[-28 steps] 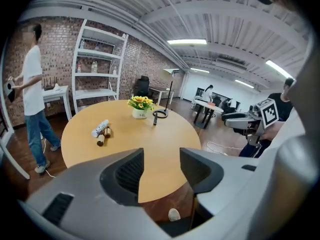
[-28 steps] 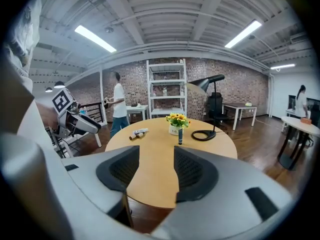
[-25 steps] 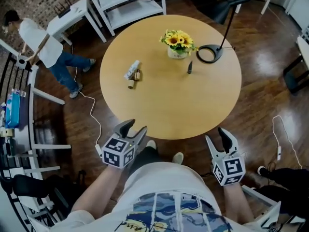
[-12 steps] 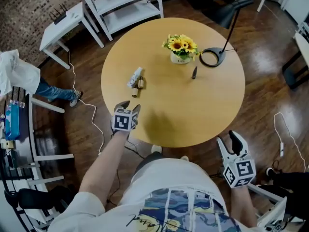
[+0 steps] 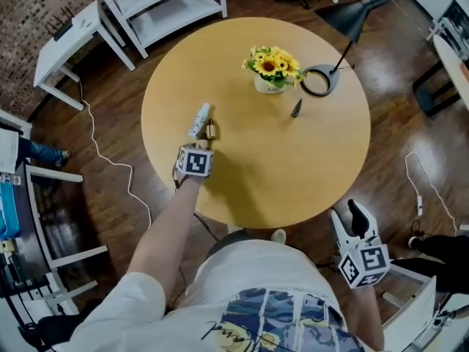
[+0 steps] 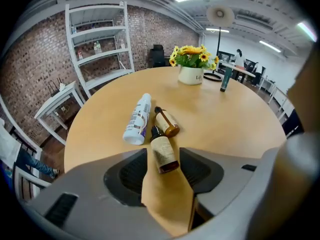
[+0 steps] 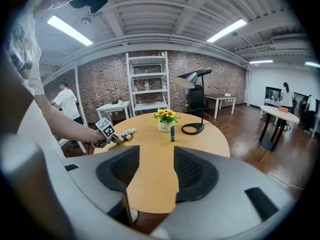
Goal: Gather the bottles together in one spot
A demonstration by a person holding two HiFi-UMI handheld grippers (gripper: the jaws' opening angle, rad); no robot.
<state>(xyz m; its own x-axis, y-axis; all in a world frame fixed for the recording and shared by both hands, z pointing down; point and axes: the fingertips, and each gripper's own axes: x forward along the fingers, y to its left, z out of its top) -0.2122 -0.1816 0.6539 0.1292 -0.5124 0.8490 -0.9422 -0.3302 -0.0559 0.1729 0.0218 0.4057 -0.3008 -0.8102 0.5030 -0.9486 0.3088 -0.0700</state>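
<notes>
Bottles: white bottle (image 6: 137, 120), far amber bottle (image 6: 166, 123) and near amber bottle (image 6: 164, 154) lie clustered on the table (image 5: 278, 174), left side. Dark bottle (image 5: 296, 108) stands apart by the flowers (image 5: 272, 63). My left tool (image 6: 162, 169) is open, the near amber bottle's base between its jaws, not pinched. Right tool (image 7: 150, 171) open, empty, off the table edge.

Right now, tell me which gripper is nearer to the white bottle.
Left. The left gripper sits just short of the white bottle; the right gripper hangs beyond the table's near edge, far from it.
</notes>
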